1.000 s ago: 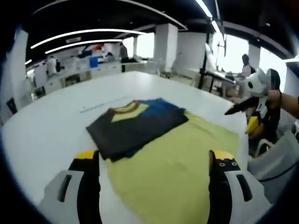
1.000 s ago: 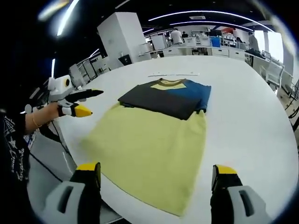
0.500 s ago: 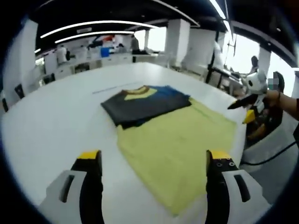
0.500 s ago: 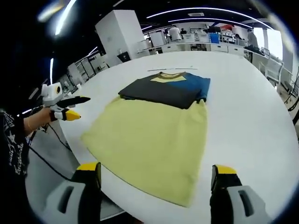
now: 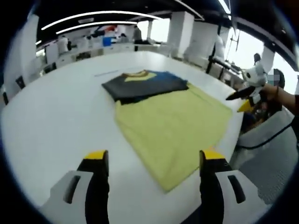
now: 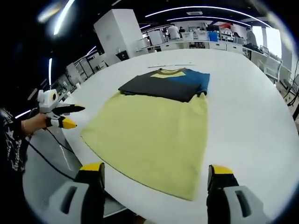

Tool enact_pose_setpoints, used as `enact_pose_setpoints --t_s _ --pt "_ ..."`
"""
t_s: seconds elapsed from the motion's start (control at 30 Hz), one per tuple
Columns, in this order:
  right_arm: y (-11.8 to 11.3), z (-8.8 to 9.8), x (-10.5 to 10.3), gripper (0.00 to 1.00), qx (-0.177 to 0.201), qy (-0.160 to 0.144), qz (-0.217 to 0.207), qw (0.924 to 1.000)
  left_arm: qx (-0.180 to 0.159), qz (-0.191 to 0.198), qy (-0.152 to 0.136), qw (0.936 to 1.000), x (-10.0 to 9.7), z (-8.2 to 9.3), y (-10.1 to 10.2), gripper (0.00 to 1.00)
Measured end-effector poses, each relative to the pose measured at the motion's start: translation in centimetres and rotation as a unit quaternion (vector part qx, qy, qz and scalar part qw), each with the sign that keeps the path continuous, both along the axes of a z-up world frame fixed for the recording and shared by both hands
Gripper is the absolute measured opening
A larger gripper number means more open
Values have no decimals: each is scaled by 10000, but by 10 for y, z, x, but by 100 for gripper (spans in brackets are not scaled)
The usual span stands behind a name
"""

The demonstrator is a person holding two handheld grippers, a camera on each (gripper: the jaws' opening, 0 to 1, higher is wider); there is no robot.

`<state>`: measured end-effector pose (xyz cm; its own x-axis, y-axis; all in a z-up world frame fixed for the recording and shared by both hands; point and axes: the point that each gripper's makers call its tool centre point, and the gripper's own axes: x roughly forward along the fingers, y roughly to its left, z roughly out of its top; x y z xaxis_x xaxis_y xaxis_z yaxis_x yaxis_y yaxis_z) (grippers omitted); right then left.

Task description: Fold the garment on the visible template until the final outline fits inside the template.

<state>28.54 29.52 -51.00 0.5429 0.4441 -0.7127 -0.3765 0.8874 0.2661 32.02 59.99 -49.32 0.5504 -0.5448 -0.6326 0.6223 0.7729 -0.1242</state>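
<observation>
My left tongs (image 5: 149, 161) spread, holding nothing, above white table (image 5: 51, 116). My right tongs (image 6: 154, 175) spread too, empty, over near table edge. Garment (image 6: 154, 128) flat on table: yellow lower part reaching toward near edge, dark grey and blue folded upper part (image 6: 166, 84) on far side.

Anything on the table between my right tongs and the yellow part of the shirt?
Nothing visible. In the right gripper view the open right tongs look straight at the garment, its yellow hem nearest, with only white table around it.
</observation>
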Motion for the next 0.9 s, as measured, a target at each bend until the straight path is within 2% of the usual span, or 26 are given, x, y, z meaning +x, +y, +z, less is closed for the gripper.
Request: enact_pose_setpoints --t_s 0.13,0.2,0.37,0.57,0.73,0.9 --pt "-4 -3 -1 86 -107 -7 -72 9999 1 -102 95 9999 -6 -4 0 72" --pt "-9 -8 -3 82 -340 -3 -47 9994 98 -96 231 9996 -10 -11 2 69" --pt "-14 -13 -8 70 -319 55 -220 9992 102 127 382 9991 -13 -17 6 58" --pt "-26 -20 -12 58 -545 56 -357 9979 113 303 553 9979 -19 -23 6 46" --pt "-33 -22 -12 45 -666 -1 -536 9963 310 215 605 9975 -23 -26 5 41" --pt "-38 -24 -12 31 -797 -35 -530 9954 312 228 706 9968 -25 -31 7 35"
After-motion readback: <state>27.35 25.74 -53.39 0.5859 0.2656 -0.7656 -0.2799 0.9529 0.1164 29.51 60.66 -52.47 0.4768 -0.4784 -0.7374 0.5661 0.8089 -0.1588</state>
